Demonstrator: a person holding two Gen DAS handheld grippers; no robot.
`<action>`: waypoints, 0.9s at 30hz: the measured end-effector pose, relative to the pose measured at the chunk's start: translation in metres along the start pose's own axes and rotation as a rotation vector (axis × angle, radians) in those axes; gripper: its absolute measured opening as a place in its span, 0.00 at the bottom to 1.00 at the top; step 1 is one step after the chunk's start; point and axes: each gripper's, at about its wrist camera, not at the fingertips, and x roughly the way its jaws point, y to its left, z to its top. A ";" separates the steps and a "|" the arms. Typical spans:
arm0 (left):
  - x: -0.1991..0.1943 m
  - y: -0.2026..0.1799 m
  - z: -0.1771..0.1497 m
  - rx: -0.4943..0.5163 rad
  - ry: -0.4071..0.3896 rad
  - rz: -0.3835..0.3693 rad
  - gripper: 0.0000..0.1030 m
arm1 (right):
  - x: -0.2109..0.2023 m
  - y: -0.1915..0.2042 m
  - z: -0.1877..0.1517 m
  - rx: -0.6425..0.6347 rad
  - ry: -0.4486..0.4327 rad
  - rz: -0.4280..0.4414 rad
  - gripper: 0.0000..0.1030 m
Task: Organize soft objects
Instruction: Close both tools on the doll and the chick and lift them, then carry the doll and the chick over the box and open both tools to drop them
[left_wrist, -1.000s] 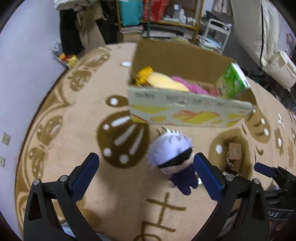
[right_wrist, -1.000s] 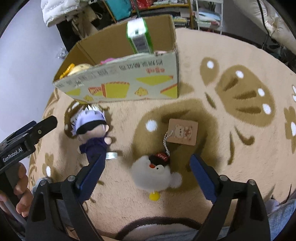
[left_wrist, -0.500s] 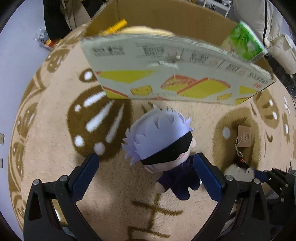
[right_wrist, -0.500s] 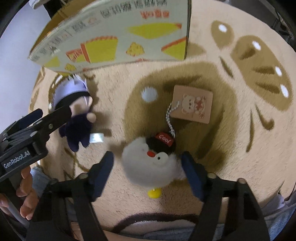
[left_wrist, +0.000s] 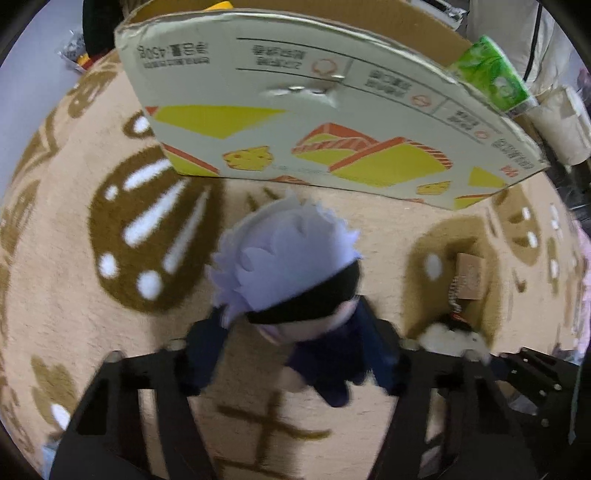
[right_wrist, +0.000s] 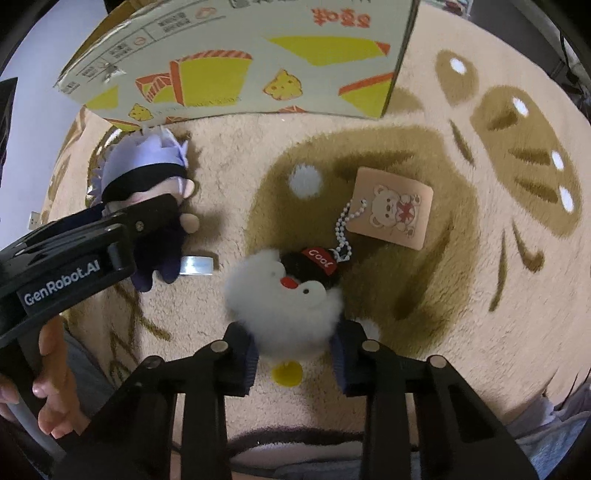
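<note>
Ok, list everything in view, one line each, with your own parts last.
doll: 1, lilac hair, black blindfold, dark outfit; on the rug before the box, between the left tongs' pads
penguin: 1, white, black "Cool" cap; on the rug, squeezed by the right tongs
tag: 1, pink with a bear; chained to the penguin
box: 1, white with yellow and orange prints; behind the toys
pack: 1, green; at the box's right rim
rug: 1, beige with brown shapes
left tongs: black; closed in on the doll
right tongs: black; closed in on the penguin
hand: 1; holds the left tongs' handle
</note>
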 end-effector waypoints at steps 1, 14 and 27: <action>-0.001 -0.001 -0.002 -0.002 -0.006 0.002 0.49 | -0.003 0.000 0.000 0.003 -0.017 0.002 0.32; -0.048 -0.009 -0.027 0.042 -0.200 0.163 0.46 | -0.050 -0.007 0.002 0.018 -0.267 0.070 0.32; -0.129 -0.009 -0.032 0.071 -0.519 0.231 0.46 | -0.122 -0.010 0.002 -0.020 -0.667 0.125 0.32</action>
